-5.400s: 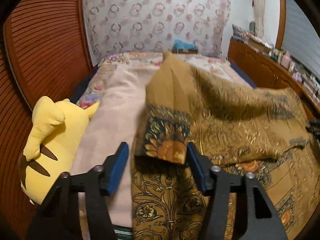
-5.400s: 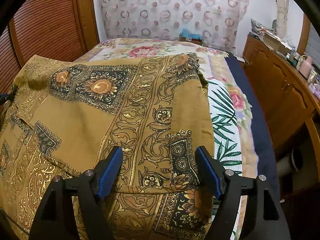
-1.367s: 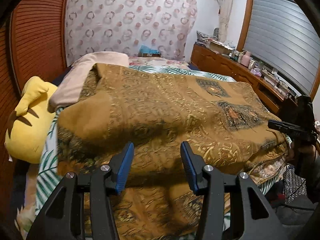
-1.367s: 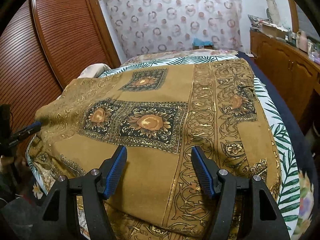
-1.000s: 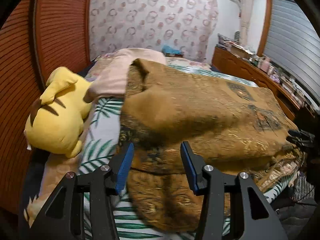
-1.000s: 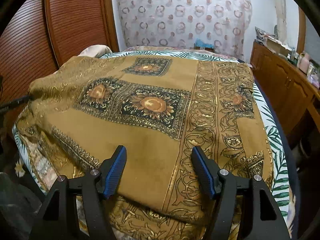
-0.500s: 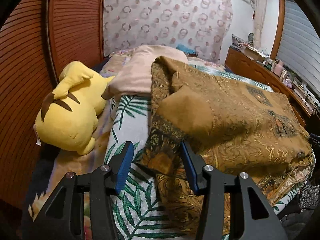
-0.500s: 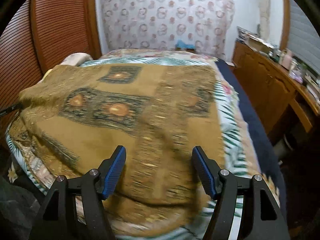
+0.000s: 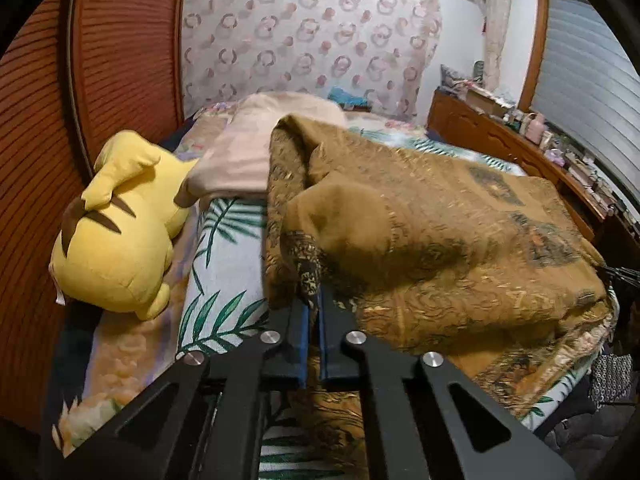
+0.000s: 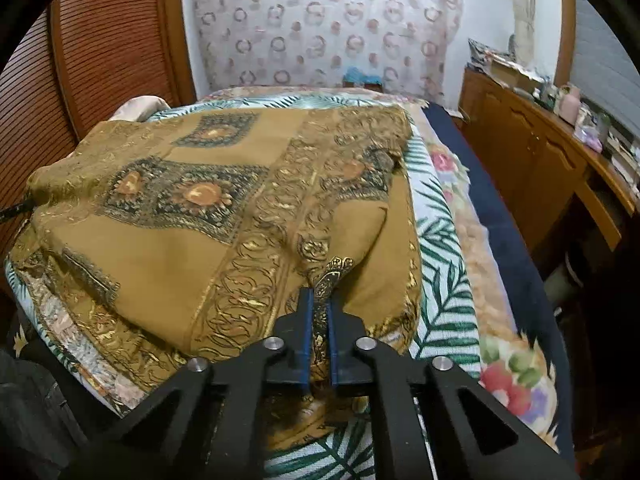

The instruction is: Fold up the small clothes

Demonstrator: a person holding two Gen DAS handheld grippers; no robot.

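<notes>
A mustard-brown patterned cloth with dark floral panels lies folded over on the bed. In the left wrist view my left gripper is shut on a bunched corner of it at the cloth's near left edge. In the right wrist view my right gripper is shut on a pinched fold at the cloth's near right corner, the fabric squeezed between the blue pads. The far tip of the other gripper shows at the cloth's left edge.
A yellow plush toy lies on the bed's left, beside a pink pillow. The leaf-print bedsheet shows around the cloth. A wooden wardrobe stands left; a wooden cabinet with small items runs along the right.
Both grippers went from open to shut, each pinching a corner of the cloth. The right wrist view has shifted slightly toward the cloth's right corner.
</notes>
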